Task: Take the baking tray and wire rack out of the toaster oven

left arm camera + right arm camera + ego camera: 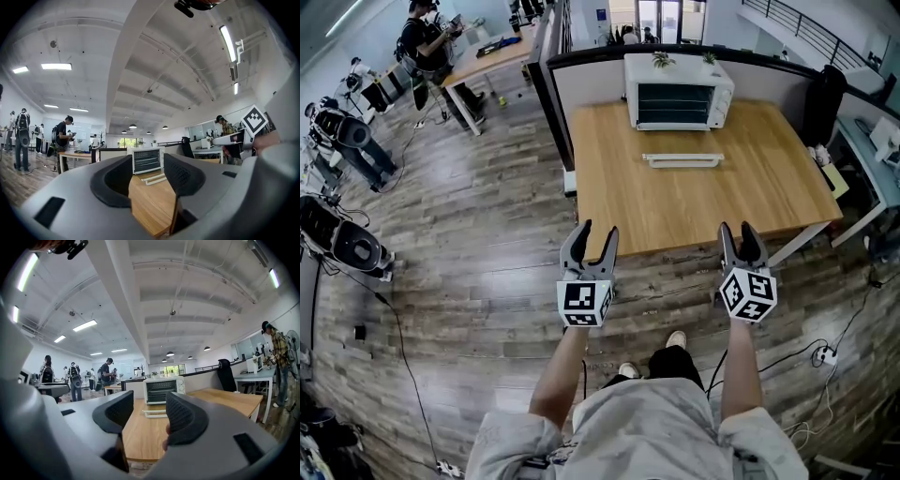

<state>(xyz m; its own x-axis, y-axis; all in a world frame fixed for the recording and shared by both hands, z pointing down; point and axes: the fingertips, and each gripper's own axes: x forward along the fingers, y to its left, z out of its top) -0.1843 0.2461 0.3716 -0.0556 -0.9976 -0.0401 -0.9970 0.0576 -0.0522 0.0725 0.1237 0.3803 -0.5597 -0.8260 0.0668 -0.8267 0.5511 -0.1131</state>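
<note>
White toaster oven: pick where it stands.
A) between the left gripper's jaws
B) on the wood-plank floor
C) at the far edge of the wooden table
C: the white toaster oven sits on the light wooden table, at its far edge.

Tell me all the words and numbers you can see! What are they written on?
No words or numbers can be read anywhere.
Left gripper and right gripper: each marker cube shows only a black-and-white square pattern, no letters.
Toaster oven: any print on its front is too small to read.
</note>
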